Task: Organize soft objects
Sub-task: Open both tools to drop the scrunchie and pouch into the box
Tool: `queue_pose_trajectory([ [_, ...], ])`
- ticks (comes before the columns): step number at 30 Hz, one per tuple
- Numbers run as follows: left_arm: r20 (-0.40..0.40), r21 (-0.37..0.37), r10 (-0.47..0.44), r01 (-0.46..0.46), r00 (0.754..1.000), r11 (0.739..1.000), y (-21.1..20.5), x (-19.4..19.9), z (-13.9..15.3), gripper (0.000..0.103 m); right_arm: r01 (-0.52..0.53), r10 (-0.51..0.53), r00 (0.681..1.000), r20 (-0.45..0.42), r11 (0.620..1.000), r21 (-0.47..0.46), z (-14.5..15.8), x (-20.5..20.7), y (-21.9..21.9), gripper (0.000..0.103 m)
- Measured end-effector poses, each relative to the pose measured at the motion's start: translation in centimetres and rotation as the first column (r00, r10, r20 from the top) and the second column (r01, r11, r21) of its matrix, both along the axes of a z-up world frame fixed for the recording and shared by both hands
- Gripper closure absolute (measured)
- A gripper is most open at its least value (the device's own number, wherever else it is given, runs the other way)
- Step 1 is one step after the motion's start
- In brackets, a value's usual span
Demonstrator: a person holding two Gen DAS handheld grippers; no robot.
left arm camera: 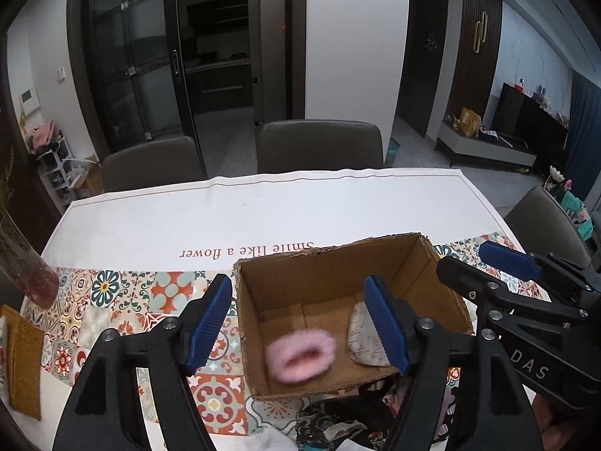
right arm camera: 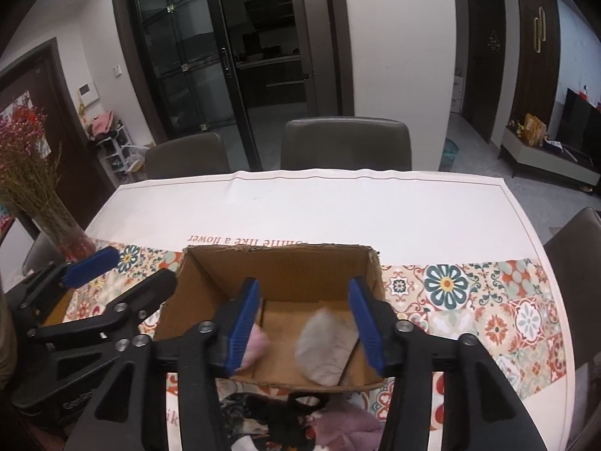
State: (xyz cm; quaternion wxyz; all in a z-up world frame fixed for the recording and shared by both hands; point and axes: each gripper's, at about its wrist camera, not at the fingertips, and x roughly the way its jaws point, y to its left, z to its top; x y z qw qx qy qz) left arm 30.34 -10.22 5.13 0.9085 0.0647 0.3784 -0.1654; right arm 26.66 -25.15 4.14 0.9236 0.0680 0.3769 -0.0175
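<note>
An open cardboard box (left arm camera: 319, 267) (right arm camera: 278, 274) stands on the patterned tablecloth. Inside it lie a fluffy pink ring-shaped item (left arm camera: 300, 355) (right arm camera: 257, 344), blurred, and a pale grey patterned soft piece (left arm camera: 362, 334) (right arm camera: 325, 349). My left gripper (left arm camera: 298, 321) hangs open over the box's left half, nothing between its blue pads. Open as well, my right gripper (right arm camera: 305, 323) is over the right half, its pads touching nothing. Each gripper shows in the other's view, the right (left arm camera: 484, 267) and the left (right arm camera: 124, 276). A heap of dark patterned and mauve cloths (left arm camera: 338, 421) (right arm camera: 338, 424) lies just in front of the box.
A glass vase with dried flowers (right arm camera: 67, 233) (left arm camera: 26, 274) stands at the table's left edge. A mustard cloth (left arm camera: 24, 360) lies near the left front corner. Grey chairs (left arm camera: 319, 143) line the far side, and another (right arm camera: 578, 274) stands at the right.
</note>
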Motion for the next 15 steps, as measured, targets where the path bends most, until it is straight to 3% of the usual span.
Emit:
queue_pose_trajectory([
  [6,0.004,0.023,0.030,-0.030,1.000,0.999,0.3,-0.4,0.0,0.025,0.028,-0.028,1.000,-0.013,1.000,0.006,0.0,-0.2,-0.3,0.041],
  [9,0.011,0.029,0.045,-0.045,0.999,0.999,0.7,-0.6,0.2,0.016,0.052,-0.052,0.998,-0.017,0.999,-0.012,0.2,-0.5,-0.3,0.036],
  [15,0.068,0.040,0.085,-0.088,0.994,0.995,1.3,-1.6,1.1,0.011,0.081,-0.080,0.997,0.018,0.995,-0.067,1.2,-1.7,0.3,0.029],
])
